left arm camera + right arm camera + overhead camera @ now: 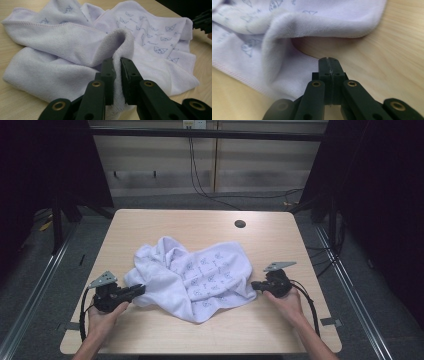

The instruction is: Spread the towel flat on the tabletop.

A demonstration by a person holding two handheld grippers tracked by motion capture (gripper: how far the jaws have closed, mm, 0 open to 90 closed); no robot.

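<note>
the left tool [134, 291] pinches a fold of the towel [192, 277] between its pads, seen close in the left gripper view [117, 65]. the right tool [256, 285] sits at the towel's right edge. in the right gripper view [328, 61] its jaws are pressed flat together, with no cloth showing between the pads, so it looks shut on nothing; the towel [287, 47] lies just beside and behind its tips.

to do this well, i think the right tool should open, slide onto the hem, and bite a good bit of cloth like the left one does. then both can pull apart slowly to smooth it.

the towel lies bunched in the middle of the surface [150, 225]. its long way runs left to right, from one tool to the other, with the printed side up on the right.
</note>
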